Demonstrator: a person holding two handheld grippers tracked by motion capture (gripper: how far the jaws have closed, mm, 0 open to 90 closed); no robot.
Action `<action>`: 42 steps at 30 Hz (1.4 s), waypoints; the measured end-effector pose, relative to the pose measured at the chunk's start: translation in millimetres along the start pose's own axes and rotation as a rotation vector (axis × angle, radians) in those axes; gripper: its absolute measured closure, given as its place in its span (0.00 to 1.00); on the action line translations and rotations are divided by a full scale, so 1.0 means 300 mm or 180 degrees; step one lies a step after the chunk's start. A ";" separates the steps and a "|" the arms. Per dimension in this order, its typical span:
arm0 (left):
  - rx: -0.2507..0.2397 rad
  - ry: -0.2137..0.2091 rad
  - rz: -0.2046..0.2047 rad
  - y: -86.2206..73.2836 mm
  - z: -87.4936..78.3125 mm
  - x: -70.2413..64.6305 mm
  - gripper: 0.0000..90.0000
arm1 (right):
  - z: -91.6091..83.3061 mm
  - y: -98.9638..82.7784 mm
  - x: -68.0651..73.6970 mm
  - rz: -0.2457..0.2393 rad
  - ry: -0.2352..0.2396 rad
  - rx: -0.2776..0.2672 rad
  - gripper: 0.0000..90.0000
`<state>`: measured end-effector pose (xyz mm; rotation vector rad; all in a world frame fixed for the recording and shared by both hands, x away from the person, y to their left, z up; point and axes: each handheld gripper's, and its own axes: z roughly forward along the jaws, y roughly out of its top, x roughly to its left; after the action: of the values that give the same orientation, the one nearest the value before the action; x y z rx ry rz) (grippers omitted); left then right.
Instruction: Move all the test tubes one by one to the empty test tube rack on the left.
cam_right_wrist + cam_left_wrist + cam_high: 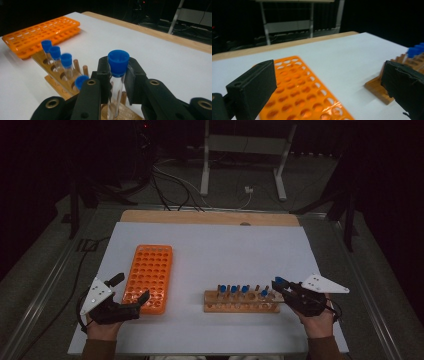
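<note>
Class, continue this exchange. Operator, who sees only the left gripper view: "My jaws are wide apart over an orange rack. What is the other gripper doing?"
Observer: The right gripper is shut on a blue-capped tube, held upright between its jaws.
Operator: Where is that tube relative to the wooden rack?
Observer: At the right end of the wooden rack, in the high view. Whether its bottom sits in a hole, I cannot tell.
Operator: Are other tubes in that rack?
Observer: Yes, four more blue-capped tubes stand in it, in the right gripper view.
Operator: Does the orange rack hold any?
Observer: No, the orange rack has only empty holes in the high view.
</note>
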<state>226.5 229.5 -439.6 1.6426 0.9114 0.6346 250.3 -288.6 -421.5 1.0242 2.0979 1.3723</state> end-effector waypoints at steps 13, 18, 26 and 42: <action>-0.0049 -0.0258 -0.0036 0.066 0.036 -0.035 0.02 | -0.025 0.111 -0.001 -0.0046 0.0041 -0.0153 0.85; -0.0028 -0.0333 -0.0020 0.091 0.065 -0.052 0.03 | -0.009 0.154 0.013 -0.0088 0.0075 -0.0215 0.85; -0.0005 -0.0507 0.0038 0.123 0.124 -0.099 0.04 | 0.059 0.207 0.060 -0.0156 0.0208 -0.0275 0.85; 0.0104 -0.0821 0.0270 0.185 0.260 -0.227 0.08 | 0.164 0.300 0.169 -0.0275 0.0511 -0.0335 0.85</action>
<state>263.4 124.4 -402.6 1.7522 0.6708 0.4532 283.4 -199.1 -358.5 0.7958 2.1298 1.5486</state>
